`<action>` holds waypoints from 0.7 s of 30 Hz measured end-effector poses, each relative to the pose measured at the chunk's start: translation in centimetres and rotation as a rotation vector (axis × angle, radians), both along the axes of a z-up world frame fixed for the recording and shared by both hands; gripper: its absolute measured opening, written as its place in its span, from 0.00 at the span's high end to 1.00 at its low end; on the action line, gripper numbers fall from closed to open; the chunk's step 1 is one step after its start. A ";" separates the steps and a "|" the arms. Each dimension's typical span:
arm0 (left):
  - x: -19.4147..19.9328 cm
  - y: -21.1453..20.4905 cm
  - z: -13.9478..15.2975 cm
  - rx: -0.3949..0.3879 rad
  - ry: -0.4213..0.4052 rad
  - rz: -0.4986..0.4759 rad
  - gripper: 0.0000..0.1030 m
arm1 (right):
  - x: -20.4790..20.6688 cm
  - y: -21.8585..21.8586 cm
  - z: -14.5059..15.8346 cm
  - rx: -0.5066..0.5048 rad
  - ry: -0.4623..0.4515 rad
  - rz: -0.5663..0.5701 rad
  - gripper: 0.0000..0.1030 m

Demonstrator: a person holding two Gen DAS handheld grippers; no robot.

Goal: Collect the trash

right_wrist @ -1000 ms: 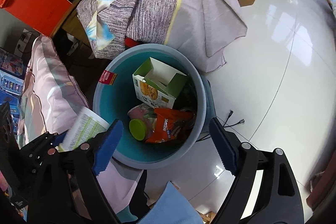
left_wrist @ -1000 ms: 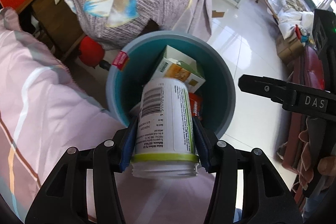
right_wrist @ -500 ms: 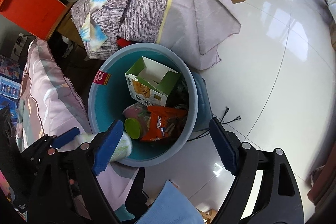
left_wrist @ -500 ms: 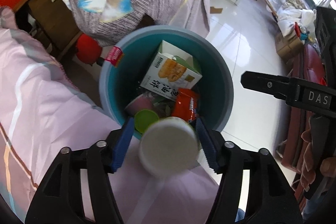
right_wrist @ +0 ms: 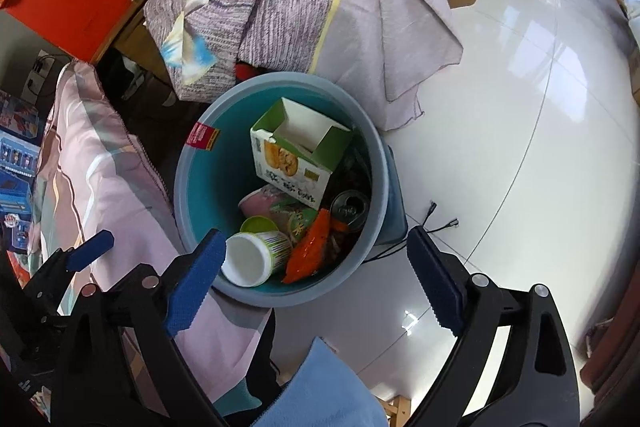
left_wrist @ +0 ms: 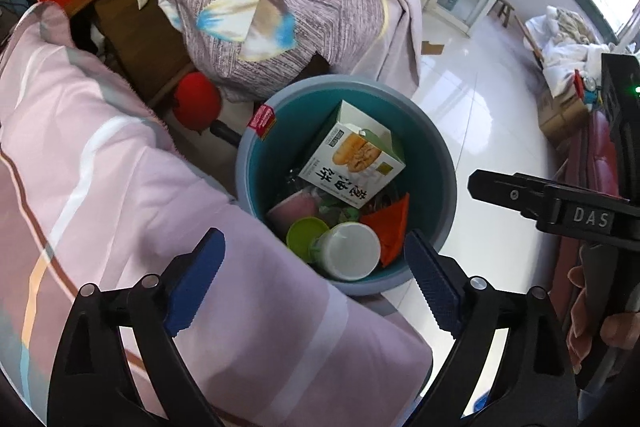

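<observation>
A round blue bin (left_wrist: 448, 163) stands on the floor beside the bed. Among the trash in it lies a white bottle with a green label (left_wrist: 348, 251), bottom end up, next to a green lid (left_wrist: 306, 235). A snack box (left_wrist: 352, 167), a pink cup and an orange wrapper (left_wrist: 390, 227) lie there too. My left gripper (left_wrist: 314, 239) hangs above the bin's near rim, its jaws opening with nothing between them. My right gripper (right_wrist: 315, 235) also hovers over the bin (right_wrist: 180, 187) and the bottle (right_wrist: 252, 259), jaws opening and empty.
Pink striped bedding (left_wrist: 100, 187) presses against the bin's left side. A grey striped blanket (left_wrist: 300, 7) drapes over furniture behind it, with a red round object (left_wrist: 198, 101) underneath. White tiled floor (right_wrist: 520, 107) spreads to the right, with a thin cable (right_wrist: 440, 223) on it.
My left gripper opened wide and the white bottle dropped out of it into the bin. The right gripper's jaws widened slightly.
</observation>
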State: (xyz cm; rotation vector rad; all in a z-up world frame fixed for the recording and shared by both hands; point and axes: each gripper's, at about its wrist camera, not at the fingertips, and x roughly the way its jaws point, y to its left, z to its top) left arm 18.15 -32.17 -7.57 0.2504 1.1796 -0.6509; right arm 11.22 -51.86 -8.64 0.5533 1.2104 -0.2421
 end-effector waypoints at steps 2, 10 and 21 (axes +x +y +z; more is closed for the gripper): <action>-0.2 0.5 0.3 0.003 -0.004 0.011 0.11 | -0.1 0.4 0.1 0.004 0.003 0.012 0.14; -1.5 3.5 2.0 -0.001 -0.037 0.063 0.08 | -1.2 2.6 1.7 -0.035 -0.047 0.078 0.14; -3.9 7.9 4.1 -0.014 -0.072 0.138 0.04 | -3.2 7.1 4.8 -0.140 -0.123 0.197 0.14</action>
